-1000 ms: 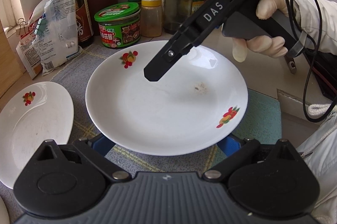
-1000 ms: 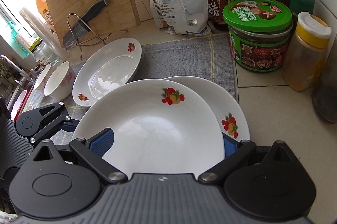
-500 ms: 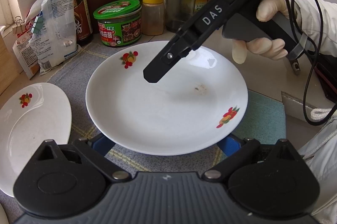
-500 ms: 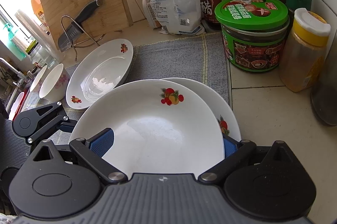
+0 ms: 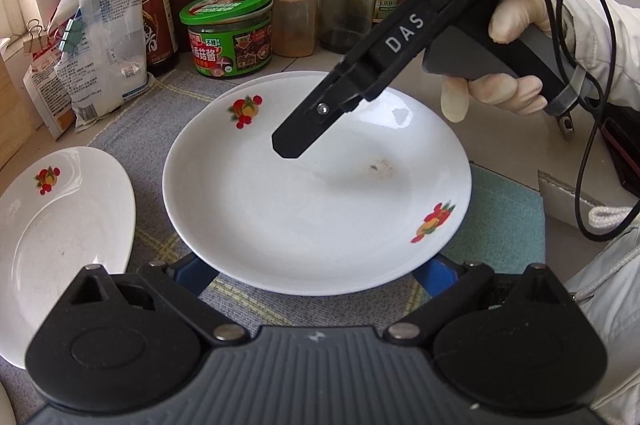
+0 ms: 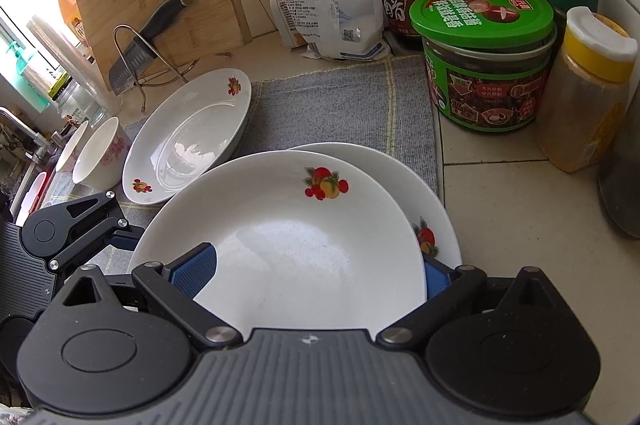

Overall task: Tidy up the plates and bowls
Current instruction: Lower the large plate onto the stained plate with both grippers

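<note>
Slid a little toward the near side since a moment ago, top plate (image 5: 312,193) now baring a sliver of the lower plate (image 6: 436,193) beyond its far rim. From the left: small bowl (image 6: 100,153), then a third plate (image 5: 52,225) lying alone on the grey cloth (image 6: 340,105). Left tongs (image 5: 314,273) spread wide, pads tucked under the top plate's near rim. Right tongs (image 6: 312,273) spread wide too, one pad above that plate, the other past its edge; cannot tell about contact. Farther right, green-lidded jar (image 6: 484,65) on the bench (image 6: 500,205).
</note>
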{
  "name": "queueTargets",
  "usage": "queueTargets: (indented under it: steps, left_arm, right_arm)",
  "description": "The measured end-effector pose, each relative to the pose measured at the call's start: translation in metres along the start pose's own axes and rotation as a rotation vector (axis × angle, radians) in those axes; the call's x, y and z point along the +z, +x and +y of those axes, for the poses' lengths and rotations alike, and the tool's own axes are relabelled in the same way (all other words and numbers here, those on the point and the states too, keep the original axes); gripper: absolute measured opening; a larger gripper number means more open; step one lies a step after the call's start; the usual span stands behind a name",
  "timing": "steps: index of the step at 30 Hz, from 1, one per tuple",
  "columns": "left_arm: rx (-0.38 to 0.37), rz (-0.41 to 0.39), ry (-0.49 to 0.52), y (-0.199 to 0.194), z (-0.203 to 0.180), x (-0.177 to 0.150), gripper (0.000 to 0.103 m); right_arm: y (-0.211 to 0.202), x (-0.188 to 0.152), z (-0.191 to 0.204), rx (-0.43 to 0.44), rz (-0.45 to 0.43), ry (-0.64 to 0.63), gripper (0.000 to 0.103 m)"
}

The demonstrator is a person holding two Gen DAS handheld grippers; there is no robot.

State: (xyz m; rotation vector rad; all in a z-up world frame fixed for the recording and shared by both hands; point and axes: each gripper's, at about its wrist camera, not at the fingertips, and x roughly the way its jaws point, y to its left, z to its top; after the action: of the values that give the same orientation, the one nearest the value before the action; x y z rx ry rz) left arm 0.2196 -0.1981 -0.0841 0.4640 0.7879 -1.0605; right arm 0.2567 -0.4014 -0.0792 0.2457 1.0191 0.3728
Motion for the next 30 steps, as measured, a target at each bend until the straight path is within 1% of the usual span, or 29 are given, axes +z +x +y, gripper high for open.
queueTargets:
  steps: [13, 30]
  left_arm:
    - [0.009, 0.018, 0.014, 0.0009, -0.0002, 0.0013, 0.1]
    - [0.033, 0.012, 0.035, -0.0046, -0.0027, -0.0001, 0.1]
  right_arm:
    - [0.0028, 0.0007, 0.0011, -0.005, 0.008, -0.013, 0.102]
    - [0.0025, 0.0008, 0.0022, -0.023, 0.014, -0.017, 0.103]
